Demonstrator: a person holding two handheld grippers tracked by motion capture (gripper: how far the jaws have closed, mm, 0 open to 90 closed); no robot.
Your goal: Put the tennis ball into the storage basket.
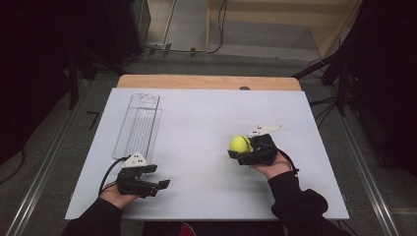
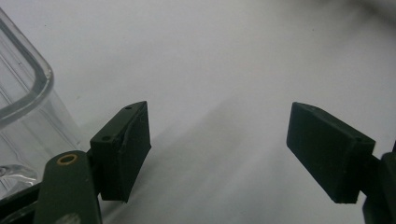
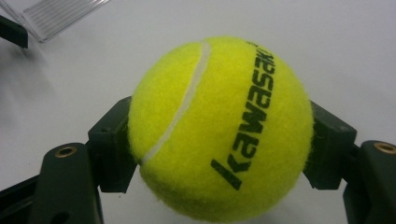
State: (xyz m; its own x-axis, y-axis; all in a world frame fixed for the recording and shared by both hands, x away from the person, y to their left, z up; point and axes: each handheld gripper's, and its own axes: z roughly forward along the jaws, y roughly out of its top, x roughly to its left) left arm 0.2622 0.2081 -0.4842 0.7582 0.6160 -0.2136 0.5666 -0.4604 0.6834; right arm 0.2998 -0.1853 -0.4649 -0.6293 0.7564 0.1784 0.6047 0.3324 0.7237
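We held a yellow felt tennis ball [image 1: 239, 143] in the right gripper [image 1: 235, 150] above the white worktop [image 1: 206, 123].

Nearest us, by the worktop's front left corner, our left gripper [image 1: 156, 176] rested low with its black jaws spread wide and nothing between them; in the left gripper view the bare white surface lay in the gap. Farther in, toward the right edge, the right gripper's jaws pressed on both sides of the ball [image 3: 219, 128], which carried black lettering and a white seam. Beyond the left gripper, along the left edge toward the far left corner, lay a long clear plastic tray [image 1: 138, 125], well apart from the ball.
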